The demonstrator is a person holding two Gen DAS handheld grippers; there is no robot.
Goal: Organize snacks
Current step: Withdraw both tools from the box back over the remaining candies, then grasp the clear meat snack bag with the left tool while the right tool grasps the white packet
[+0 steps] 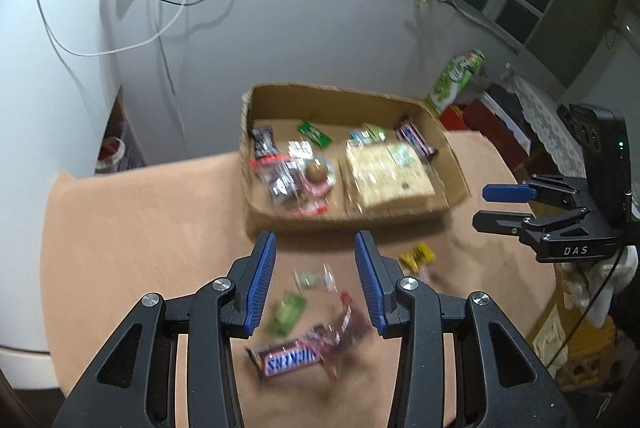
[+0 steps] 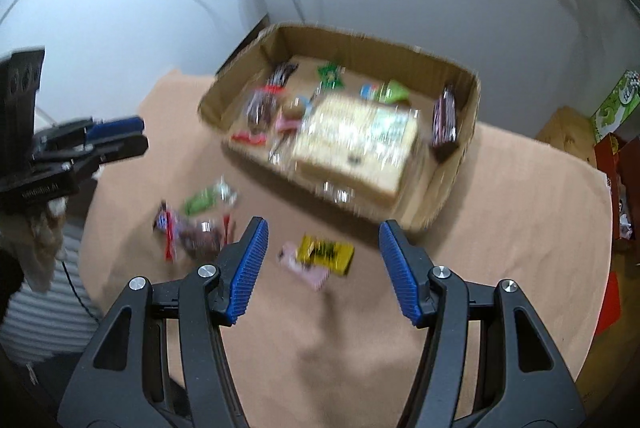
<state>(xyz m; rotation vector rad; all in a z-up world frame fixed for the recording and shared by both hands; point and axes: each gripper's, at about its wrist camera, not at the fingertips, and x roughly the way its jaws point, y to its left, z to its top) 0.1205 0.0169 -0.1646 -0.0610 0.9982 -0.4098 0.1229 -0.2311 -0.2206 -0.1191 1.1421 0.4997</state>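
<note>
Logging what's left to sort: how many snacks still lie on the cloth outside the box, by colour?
Brown Snickers bar: 1
Green packets: 2, the paler one partly clear
Red-and-clear packet: 1
Yellow packet: 1
Pink packet: 1
Total: 6, though blur makes it approximate.

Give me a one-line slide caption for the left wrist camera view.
Open left gripper hovers over a Snickers bar and loose snacks on the tan cloth, cardboard box of snacks ahead.
</note>
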